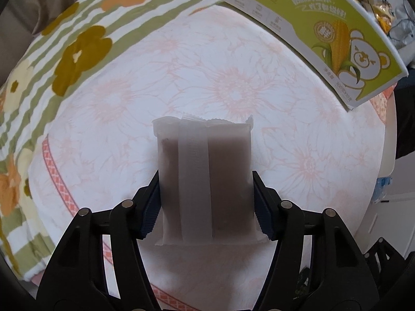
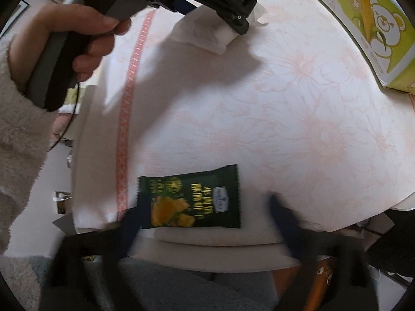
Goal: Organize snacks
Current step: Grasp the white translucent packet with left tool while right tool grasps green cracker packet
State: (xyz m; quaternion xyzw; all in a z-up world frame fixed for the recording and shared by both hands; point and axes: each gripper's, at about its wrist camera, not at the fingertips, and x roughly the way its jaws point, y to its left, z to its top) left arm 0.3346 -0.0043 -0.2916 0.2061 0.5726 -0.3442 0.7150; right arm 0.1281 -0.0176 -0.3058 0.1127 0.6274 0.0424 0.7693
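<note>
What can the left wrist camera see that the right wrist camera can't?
Only the left wrist view shows the left tool from behind, shut on a frosted snack packet with something dark inside, plus a green striped flower blanket.

Only the right wrist view shows a dark green snack packet lying on the cloth between the open, blurry fingers of the right tool, and the person's hand gripping the other tool's handle.

Both show the pale flowered tablecloth and the green corn-and-bear box.
</note>
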